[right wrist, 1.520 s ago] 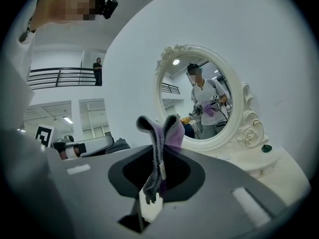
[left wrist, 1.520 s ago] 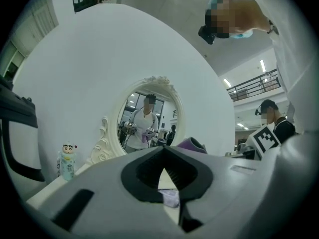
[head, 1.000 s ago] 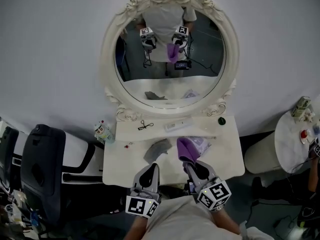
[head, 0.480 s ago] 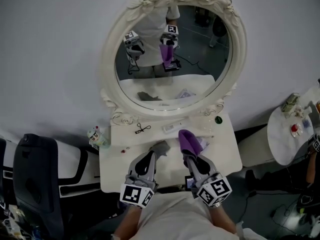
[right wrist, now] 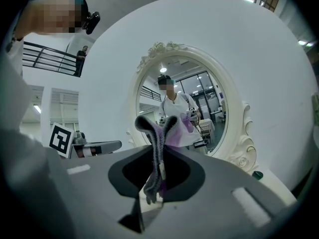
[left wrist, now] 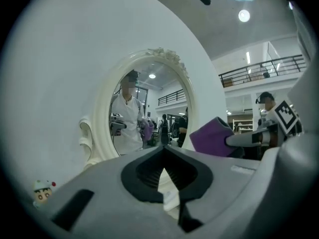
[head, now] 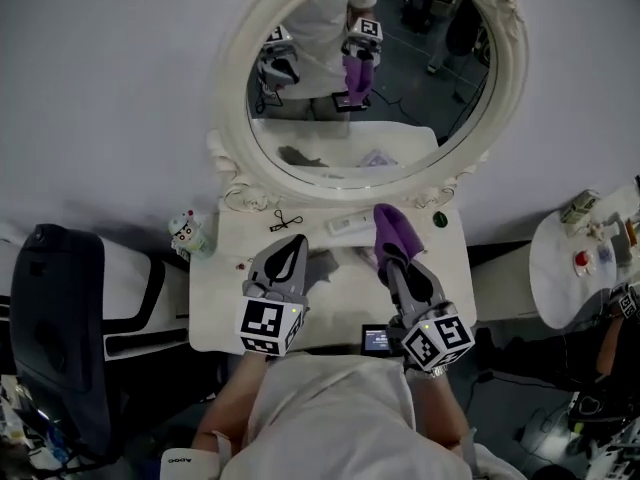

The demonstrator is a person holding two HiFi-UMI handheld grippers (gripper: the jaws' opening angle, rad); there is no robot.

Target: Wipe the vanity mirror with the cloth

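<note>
Purple cloth (right wrist: 158, 133), folded into an upright wad, is pinched between the jaws of the right gripper (right wrist: 158, 156). It is held over the white vanity top (head: 225, 313), in front of the vanity mirror (head: 400, 98) and apart from the glass, so no wiping contact has begun. The left gripper (left wrist: 162, 151) is beside it with its jaws closed together on nothing.

Judging from here, the main risk is the grip. Only a narrow fold sits between the pads, and pressing and dragging it on the glass could pull it loose. If the wad flattens, the hard jaw tips might strike the mirror. A low pass along the bottom edge could also sweep the small things lying at the frame's foot.

Counted: one cloth in hand, one oval mirror, two grippers. On the vanity top there are one white remote-like bar (head: 350, 225), one black clip (head: 284, 220), one small green round thing (head: 441, 218), one little figurine (head: 185, 231) and one grey crumpled piece (head: 325, 266).
</note>
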